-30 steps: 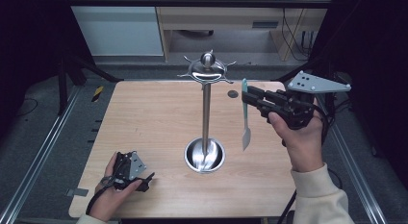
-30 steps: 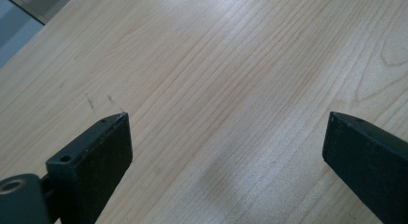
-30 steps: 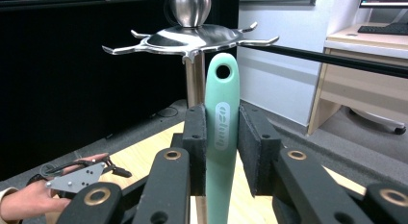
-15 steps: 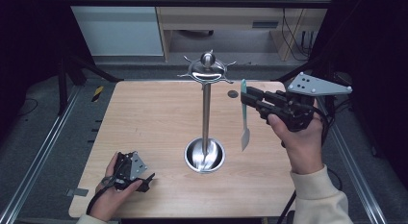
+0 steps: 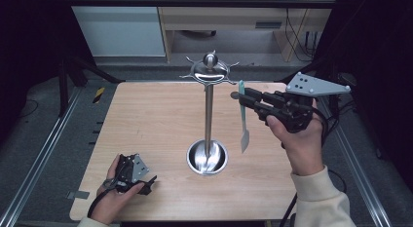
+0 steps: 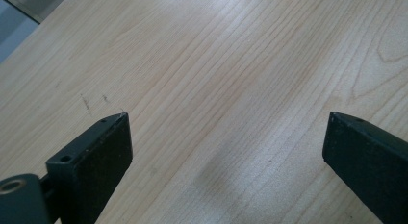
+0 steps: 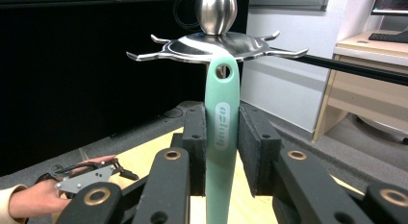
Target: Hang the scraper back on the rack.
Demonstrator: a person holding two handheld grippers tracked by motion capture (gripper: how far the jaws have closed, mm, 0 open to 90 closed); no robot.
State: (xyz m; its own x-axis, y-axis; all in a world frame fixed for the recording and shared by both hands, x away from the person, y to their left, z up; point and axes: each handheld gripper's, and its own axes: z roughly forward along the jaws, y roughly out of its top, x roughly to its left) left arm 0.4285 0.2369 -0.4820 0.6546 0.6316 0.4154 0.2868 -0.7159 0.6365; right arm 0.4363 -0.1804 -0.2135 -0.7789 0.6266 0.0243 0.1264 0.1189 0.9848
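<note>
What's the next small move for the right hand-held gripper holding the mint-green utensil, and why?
Probably ease the right hand-held gripper toward the polished steel hook stand so the hole in the mint-green plastic-handled utensil meets a hook tip. The pads grip the handle upright below the hole, the hole sits level with the hook ring, and in the high view the utensil hangs apart from the stand.

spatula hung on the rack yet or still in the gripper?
In the gripper. The right gripper clamps the green spatula upright; its hanging hole sits just short of the rack hooks, on none.
</note>
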